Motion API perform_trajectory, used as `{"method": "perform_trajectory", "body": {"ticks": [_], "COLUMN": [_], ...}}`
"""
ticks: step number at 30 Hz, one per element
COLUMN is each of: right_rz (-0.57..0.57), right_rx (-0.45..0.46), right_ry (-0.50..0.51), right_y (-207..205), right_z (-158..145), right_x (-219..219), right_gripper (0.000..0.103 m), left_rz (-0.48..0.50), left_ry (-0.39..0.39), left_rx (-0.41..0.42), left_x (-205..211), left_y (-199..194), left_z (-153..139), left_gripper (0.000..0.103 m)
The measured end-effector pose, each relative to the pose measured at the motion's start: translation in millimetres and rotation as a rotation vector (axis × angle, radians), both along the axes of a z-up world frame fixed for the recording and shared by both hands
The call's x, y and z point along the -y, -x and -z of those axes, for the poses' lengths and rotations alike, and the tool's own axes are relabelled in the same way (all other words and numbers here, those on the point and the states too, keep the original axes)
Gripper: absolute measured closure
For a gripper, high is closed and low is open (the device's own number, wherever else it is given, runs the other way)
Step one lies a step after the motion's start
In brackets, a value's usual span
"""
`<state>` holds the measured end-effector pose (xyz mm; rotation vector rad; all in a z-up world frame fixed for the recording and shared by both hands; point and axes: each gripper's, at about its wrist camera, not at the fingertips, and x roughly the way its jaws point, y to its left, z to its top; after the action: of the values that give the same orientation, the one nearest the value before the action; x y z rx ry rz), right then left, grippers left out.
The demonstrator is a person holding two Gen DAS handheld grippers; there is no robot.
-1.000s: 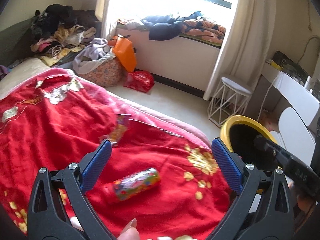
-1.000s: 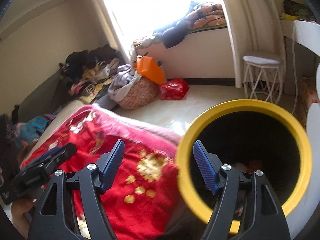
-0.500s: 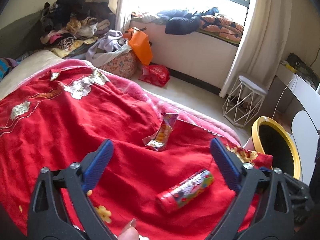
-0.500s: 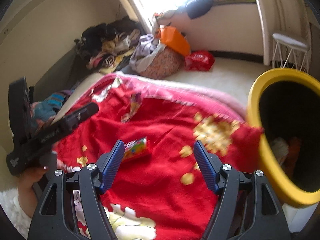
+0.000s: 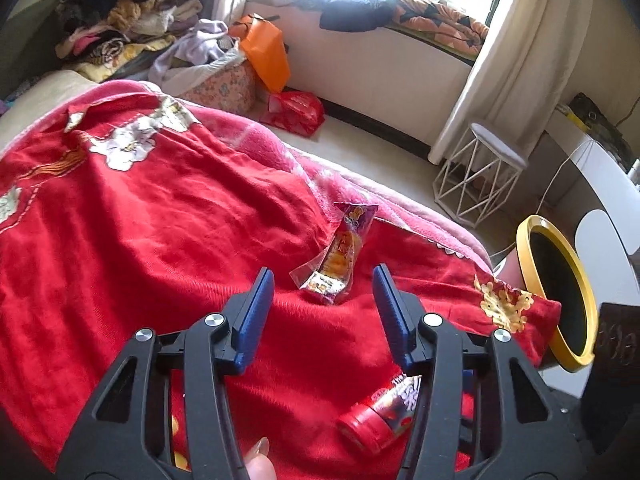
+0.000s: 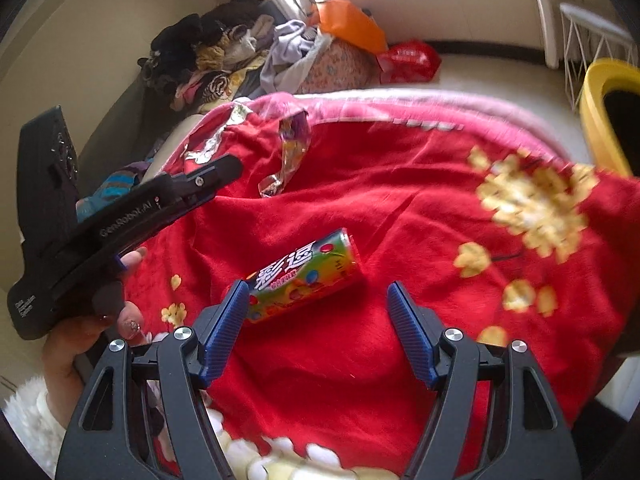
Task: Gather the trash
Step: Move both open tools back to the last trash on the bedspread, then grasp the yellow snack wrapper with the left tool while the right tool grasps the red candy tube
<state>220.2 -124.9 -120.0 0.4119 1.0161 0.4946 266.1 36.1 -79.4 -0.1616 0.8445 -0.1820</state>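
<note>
The snack wrapper (image 5: 339, 258) lies on the red blanket (image 5: 160, 232) just ahead of the left gripper (image 5: 323, 282), long axis pointing away, its empty jaws closing, while the candy tube (image 6: 304, 274) lies crosswise before the wide-open, empty right gripper (image 6: 316, 300).

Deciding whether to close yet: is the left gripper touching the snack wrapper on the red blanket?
Apart. The left wrist view shows the left gripper, jaws closing, short of the snack wrapper, with red blanket visible beside both pads.
</note>
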Motion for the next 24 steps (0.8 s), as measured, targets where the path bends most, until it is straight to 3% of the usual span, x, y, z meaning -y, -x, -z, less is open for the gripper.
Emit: {"method": "perform_trajectory", "body": {"ticks": [5,7,9,12,17,24], "right_rz": [0.019,0.023,0.016,0.029,0.039,0.065], "right_rx": [-0.031,-0.054,-0.071,-0.089,-0.052,0.035], "right_ry": [-0.067,-0.096,-0.128,-0.212,-0.238,-0.181], "right_y": [-16,-22,-26,-29,-27,-20], "right_z": [6,11,15,16,4,-21], "right_x": [0,1,5,18,38,66], "right_gripper": [0.037,0.044,0.058,0.068,0.070,0.071], "left_rz": [0.016,0.015,0.014,0.017,0.053,0.055], "left_ry": [0.026,0.041,0.062,0.092,0.103,0.062], "left_rx": [-0.027,-0.038,-0.045,-0.056,-0.058,-0.091], "left_x": [-8,-10,-14,-16,-8,9], "left_y": [-11,-14,-17,-21,-25,-33], "left_z": [9,12,15,18,21,29], "left_gripper": [0.062,0.065,0.065,0.065,0.066,0.066]}}
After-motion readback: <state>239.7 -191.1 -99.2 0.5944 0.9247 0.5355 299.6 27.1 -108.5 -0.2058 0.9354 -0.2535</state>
